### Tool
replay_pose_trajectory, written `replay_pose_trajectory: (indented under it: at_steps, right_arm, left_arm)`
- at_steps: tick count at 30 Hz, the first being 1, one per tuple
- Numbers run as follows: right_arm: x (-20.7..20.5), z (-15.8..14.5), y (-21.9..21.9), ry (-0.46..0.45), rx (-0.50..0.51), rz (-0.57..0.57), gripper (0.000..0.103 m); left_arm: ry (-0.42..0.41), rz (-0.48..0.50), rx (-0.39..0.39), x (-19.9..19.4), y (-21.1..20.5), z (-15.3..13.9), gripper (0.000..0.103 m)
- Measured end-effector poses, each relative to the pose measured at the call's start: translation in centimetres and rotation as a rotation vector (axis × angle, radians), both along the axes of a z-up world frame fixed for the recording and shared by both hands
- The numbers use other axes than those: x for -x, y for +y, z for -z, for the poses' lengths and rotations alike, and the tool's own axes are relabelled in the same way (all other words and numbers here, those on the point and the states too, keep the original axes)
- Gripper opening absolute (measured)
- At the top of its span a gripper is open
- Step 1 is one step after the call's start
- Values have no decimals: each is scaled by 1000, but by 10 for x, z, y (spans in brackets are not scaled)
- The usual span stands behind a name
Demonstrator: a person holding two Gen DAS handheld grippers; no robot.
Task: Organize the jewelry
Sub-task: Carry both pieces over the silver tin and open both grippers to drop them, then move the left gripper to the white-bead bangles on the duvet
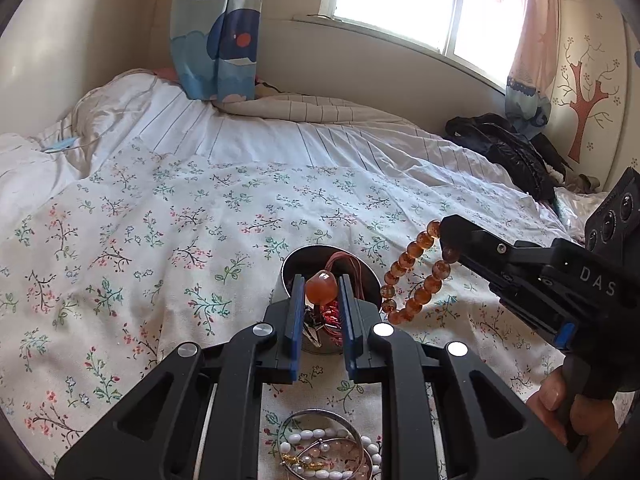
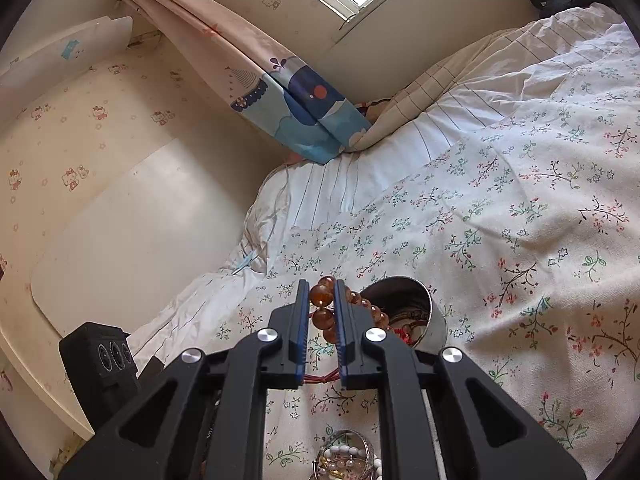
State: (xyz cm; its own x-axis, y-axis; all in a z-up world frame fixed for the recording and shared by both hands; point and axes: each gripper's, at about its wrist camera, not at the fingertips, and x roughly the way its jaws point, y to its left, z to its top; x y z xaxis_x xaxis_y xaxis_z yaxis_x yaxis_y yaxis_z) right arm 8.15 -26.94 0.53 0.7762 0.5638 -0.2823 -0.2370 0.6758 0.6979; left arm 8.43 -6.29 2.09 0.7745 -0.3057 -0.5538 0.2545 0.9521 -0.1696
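Observation:
A round metal bowl [image 1: 366, 276] lies on the floral bedspread and holds red cords and other jewelry. My left gripper [image 1: 320, 290] is shut on a large orange bead pendant [image 1: 320, 287] with a reddish cord, right over the bowl. My right gripper [image 2: 322, 296] is shut on an amber bead bracelet [image 2: 320, 295], which hangs as a loop [image 1: 416, 276] just right of the bowl [image 2: 434, 320]. The right gripper also shows in the left wrist view [image 1: 450, 240].
A pile of bangles and white bead bracelets [image 1: 320, 452] lies on the bedspread near the camera, also in the right wrist view [image 2: 346, 458]. A black jacket [image 1: 508, 152] lies at the bed's far right. Curtains and a window stand behind the bed.

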Motion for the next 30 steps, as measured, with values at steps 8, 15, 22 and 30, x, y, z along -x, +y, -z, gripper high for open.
replay_pose_trajectory:
  at_steps: [8, 15, 22, 30]
  right_arm:
    - [-11, 1, 3, -1, 6, -2, 13]
    - [-26, 3, 6, 7, 22, -2, 13]
    - [-47, 19, 19, 77, 67, -18, 35]
    - [-43, 18, 10, 79, 55, 19, 38]
  left_arm:
    - [16, -8, 25, -13, 1, 4, 15]
    - [44, -9, 47, -29, 0, 13, 15]
    - [124, -33, 48, -51, 2, 30, 18]
    - [89, -97, 70, -48, 19, 22, 39]
